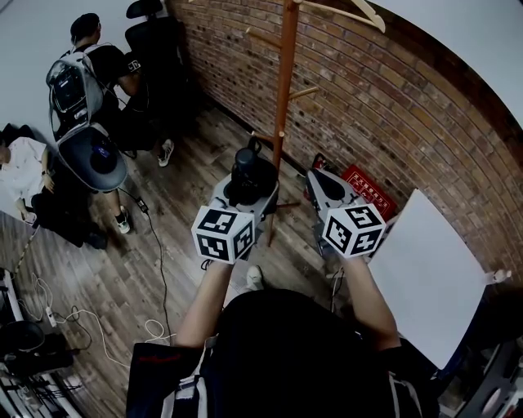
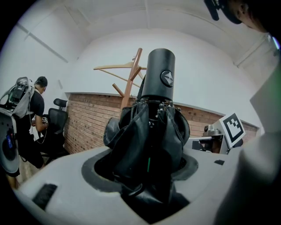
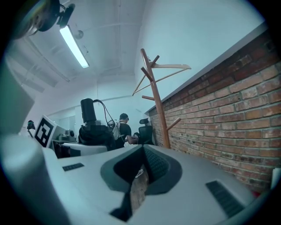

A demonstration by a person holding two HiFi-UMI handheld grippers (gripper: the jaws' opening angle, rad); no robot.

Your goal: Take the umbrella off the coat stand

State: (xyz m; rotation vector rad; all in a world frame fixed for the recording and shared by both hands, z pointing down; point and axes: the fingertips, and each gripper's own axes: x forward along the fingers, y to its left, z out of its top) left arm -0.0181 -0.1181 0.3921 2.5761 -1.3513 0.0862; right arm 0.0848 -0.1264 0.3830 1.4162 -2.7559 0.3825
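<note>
A folded black umbrella [image 1: 249,174] stands upright between the jaws of my left gripper [image 1: 239,201], which is shut on its bunched fabric. In the left gripper view the umbrella [image 2: 151,127] fills the middle, its round handle end up, and the gripper [image 2: 147,178] clasps its lower part. The wooden coat stand [image 1: 284,82] rises just beyond, apart from the umbrella, with a wooden hanger [image 1: 353,11] on top. My right gripper [image 1: 327,188] is beside the left one, its jaws nearly together with nothing in them [image 3: 139,176]. The stand [image 3: 158,103] is ahead of it, to the right.
A brick wall [image 1: 384,98] runs behind the stand. A white board [image 1: 425,269] leans at the right, next to a red item [image 1: 365,186]. Two people [image 1: 90,73] and an office chair [image 1: 151,37] are at the left. Cables [image 1: 98,322] lie on the wooden floor.
</note>
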